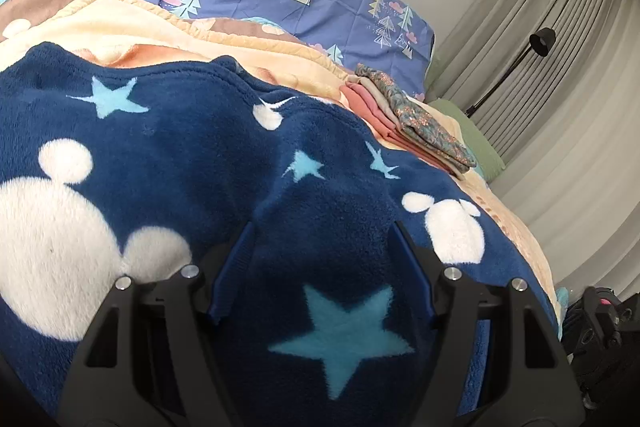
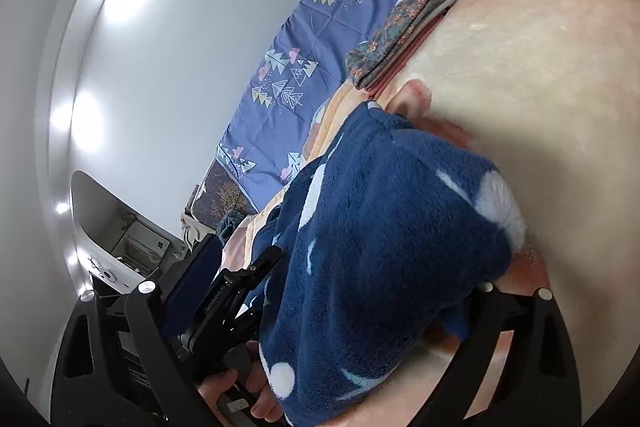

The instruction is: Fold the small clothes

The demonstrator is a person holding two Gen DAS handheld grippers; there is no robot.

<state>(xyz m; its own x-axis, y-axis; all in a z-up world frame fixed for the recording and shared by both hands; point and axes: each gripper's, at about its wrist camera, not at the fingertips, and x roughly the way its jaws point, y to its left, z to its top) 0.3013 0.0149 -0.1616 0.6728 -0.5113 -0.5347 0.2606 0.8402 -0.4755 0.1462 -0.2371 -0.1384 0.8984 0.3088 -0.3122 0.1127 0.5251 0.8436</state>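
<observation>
A navy fleece garment [image 1: 180, 131] with pale stars and white mouse-head shapes lies bunched on a peach blanket [image 1: 152, 27] covering a bed. The left gripper [image 1: 320, 259] stands wide, fleece bulging between its fingers. The right gripper [image 2: 360, 291] is also spread wide, draped in fleece. The cloth looks soft, thick, light and floppy; edges or corners seem the best hold. Folded clothes [image 1: 416, 123] sit far right.

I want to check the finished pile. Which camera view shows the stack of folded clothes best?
The left wrist view shows the stack of folded clothes best: its top floral piece and pink layers lie open to view on the peach blanket. In the right wrist view the stack is seen more edge-on and distorted.
</observation>
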